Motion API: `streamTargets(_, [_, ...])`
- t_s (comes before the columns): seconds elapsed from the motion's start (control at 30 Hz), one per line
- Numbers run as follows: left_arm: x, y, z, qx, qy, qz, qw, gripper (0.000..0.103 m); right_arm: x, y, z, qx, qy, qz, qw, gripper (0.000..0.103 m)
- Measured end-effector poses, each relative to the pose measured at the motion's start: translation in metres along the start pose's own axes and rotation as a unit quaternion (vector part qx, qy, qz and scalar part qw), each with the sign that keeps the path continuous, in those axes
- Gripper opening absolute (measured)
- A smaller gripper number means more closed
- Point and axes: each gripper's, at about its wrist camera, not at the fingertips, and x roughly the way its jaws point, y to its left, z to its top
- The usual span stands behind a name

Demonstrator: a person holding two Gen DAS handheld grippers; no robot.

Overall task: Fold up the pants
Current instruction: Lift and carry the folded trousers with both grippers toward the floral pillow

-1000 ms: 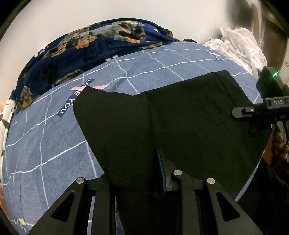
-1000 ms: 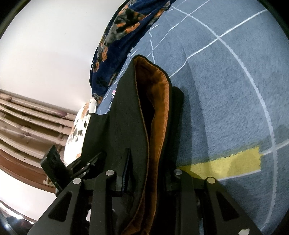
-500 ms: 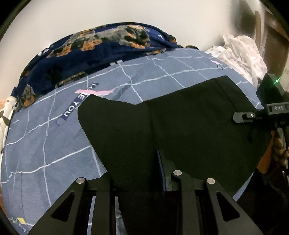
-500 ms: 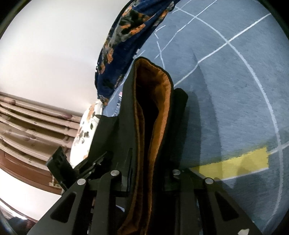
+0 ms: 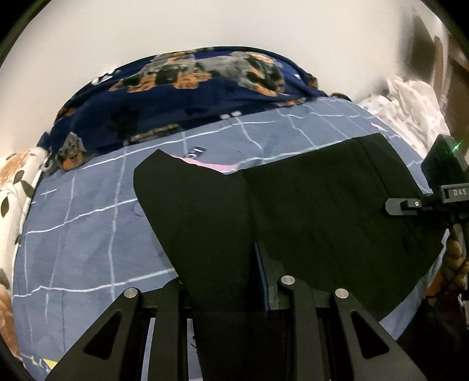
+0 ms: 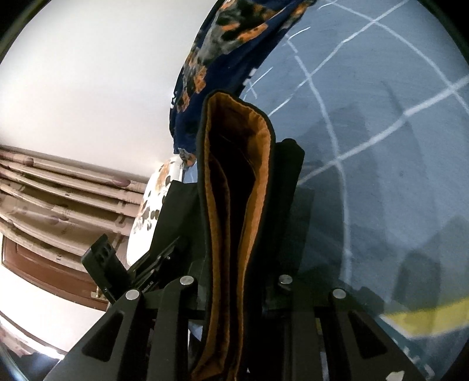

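Meanwhile, both grippers have carried the black pants farther across the blue checked bedsheet: left gripper clamped on a dark edge, right gripper on the orange-lined waistband. The fold appears underway, cloth partly lifted.

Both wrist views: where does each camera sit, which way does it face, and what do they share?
Left wrist: on the left tongs, looking down across the black pants on the blue checked sheet towards the dog-print blanket; own fingers at the bottom, right tongs at the right edge.
Right wrist: on the right tongs, looking along the orange-lined waistband; own fingers show, left tongs at lower left.
Shared: pants, sheet, blanket, white wall.
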Motion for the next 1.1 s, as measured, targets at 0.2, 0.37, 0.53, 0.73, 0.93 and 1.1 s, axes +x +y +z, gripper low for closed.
streamTargets(0.2, [0.002, 0.027, 0.007, -0.019, -0.005, 0.014, 0.9997, 0.025, 0.03, 0.017, 0.021, -0.012, 0.015, 0.004, 1.0, 0.022])
streamTargets(0.37, [0.004, 0.049, 0.016, -0.032, -0.012, 0.028, 0.999, 0.025, 0.052, 0.027, 0.035, -0.015, 0.025, 0.01, 1.0, 0.022])
streamTargets(0.53, [0.007, 0.071, 0.027, -0.051, -0.02, 0.038, 0.9978, 0.025, 0.074, 0.037, 0.049, -0.02, 0.035, 0.014, 0.999, 0.022])
streamTargets(0.73, [0.012, 0.096, 0.039, -0.066, -0.03, 0.052, 0.996, 0.025, 0.099, 0.051, 0.071, -0.034, 0.043, 0.017, 0.998, 0.022])
streamTargets(0.93, [0.022, 0.116, 0.053, -0.071, -0.038, 0.069, 0.9944, 0.025, 0.118, 0.059, 0.088, -0.04, 0.045, 0.023, 0.998, 0.022])
streamTargets(1.1, [0.032, 0.133, 0.065, -0.082, -0.045, 0.077, 0.9926, 0.025, 0.134, 0.064, 0.104, -0.042, 0.044, 0.029, 0.998, 0.022])
